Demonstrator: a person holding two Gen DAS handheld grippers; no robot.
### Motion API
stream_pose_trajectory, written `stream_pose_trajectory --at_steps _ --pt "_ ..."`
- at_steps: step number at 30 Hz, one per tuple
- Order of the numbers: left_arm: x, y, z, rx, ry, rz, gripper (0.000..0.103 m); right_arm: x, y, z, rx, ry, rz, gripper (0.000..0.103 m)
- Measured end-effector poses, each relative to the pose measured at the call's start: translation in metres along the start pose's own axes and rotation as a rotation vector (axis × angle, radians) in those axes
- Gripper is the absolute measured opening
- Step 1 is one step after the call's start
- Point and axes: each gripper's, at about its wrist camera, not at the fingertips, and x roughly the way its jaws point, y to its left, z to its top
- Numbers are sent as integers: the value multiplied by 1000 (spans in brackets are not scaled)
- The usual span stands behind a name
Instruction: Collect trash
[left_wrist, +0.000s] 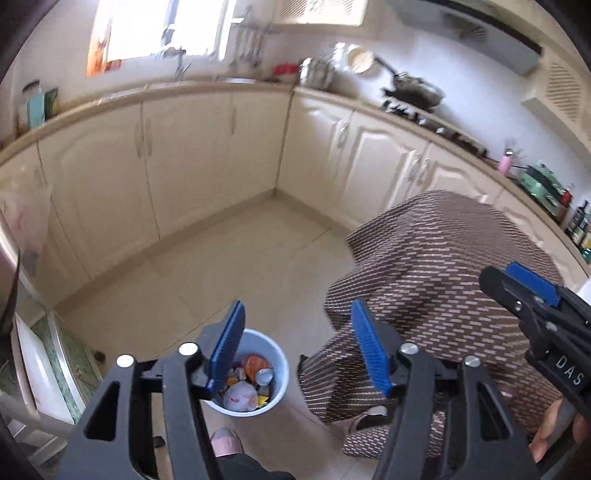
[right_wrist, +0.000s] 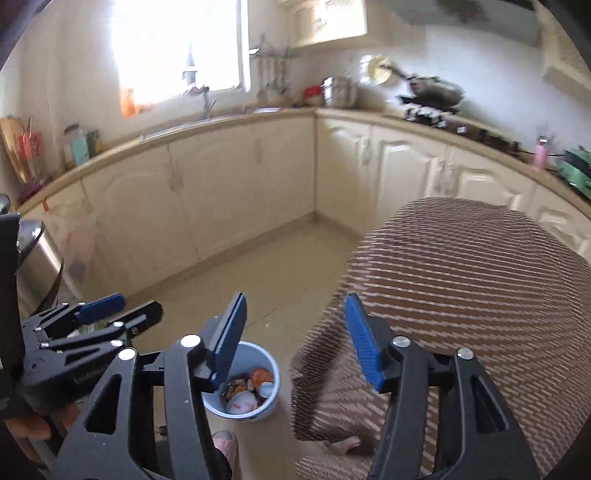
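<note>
A pale blue trash bin (left_wrist: 283, 356) stands on the tiled floor below both grippers. It holds a white crumpled wad (left_wrist: 242, 397), an orange wrapper (left_wrist: 255, 363) and a can (left_wrist: 265, 374). My left gripper (left_wrist: 296, 314) hangs above the bin, open, with nothing between its blue pads. In the right wrist view the bin (right_wrist: 274, 373) lies under my right gripper (right_wrist: 294, 304), which is open and empty too. The right gripper's tip (left_wrist: 532, 291) shows at the right edge of the left view. The left gripper (right_wrist: 99, 310) shows at the left of the right view.
The person's brown patterned trousers (left_wrist: 436, 295) fill the right side, with a slippered foot (left_wrist: 225, 441) beside the bin. Cream cabinets (left_wrist: 184, 162) line the corner. A pan on the stove (left_wrist: 413, 92) sits on the counter. A steel can (right_wrist: 40, 258) stands at left.
</note>
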Motion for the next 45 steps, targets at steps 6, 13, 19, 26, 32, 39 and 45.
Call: stream_pose_trajectory --at_steps 6,13,19,26,32,39,45 --pt "-69 -53 -9 59 -98 -22 64 -79 -40 -19 38 -68 -58 64" --pt "-147 -106 -25 129 -230 -38 70 -155 -74 -46 59 -149 -121 75" --pt "-206 -143 -41 177 -320 -52 81 -207 -90 -63 77 -230 -180 81" --pt "-254 -168 -64 217 -388 -76 82 -249 -90 -78 86 -296 -216 85" --pt "-282 -175 -79 238 -428 -92 87 -281 -89 -87 90 -343 -232 88" --pt "-313 -176 -92 246 -480 -86 88 -311 -85 -93 89 -406 -253 92" --pt "-326 -173 -97 234 -506 -65 88 -320 -88 -97 85 -428 -247 93"
